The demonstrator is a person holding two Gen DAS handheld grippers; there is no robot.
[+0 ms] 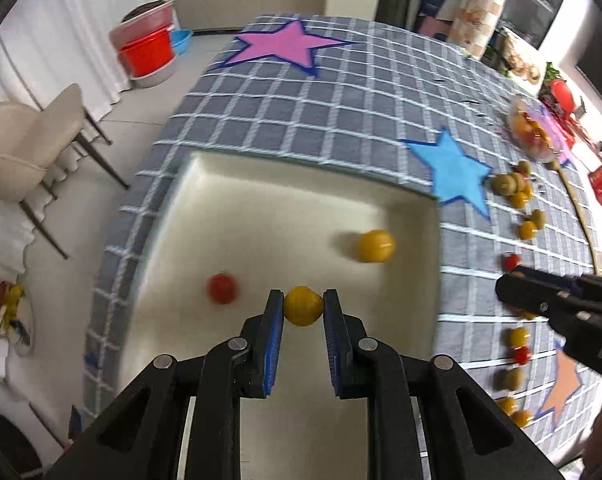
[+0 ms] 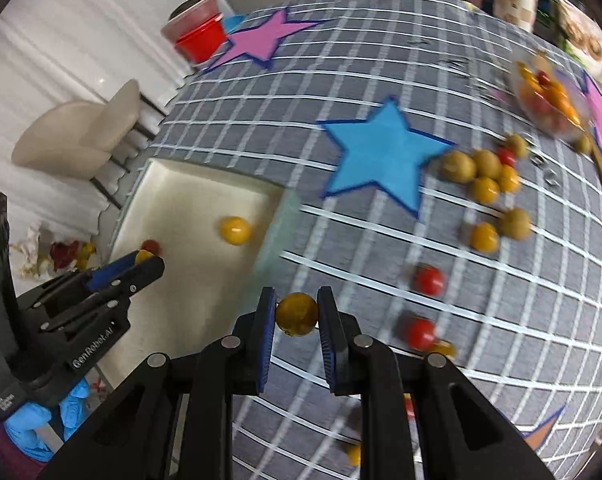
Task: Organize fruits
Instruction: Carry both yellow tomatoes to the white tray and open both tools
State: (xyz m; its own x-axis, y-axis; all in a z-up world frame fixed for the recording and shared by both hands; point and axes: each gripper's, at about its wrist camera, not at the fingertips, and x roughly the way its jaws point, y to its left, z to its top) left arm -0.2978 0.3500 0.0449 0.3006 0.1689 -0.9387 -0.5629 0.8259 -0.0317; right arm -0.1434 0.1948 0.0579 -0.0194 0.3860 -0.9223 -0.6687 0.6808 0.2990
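My left gripper is shut on a small yellow fruit above the white tray. Inside the tray lie a yellow fruit and a red one. My right gripper is shut on a darker yellow-green fruit over the checked cloth, just right of the tray's rim. In the right wrist view the left gripper shows over the tray with its fruit. Loose yellow, green and red fruits lie scattered on the cloth at the right.
A clear bowl of mixed fruits stands at the far right. The grey checked tablecloth bears pink, blue and orange stars. A beige chair and red tubs stand on the floor to the left. A blue-gloved hand holds the left gripper.
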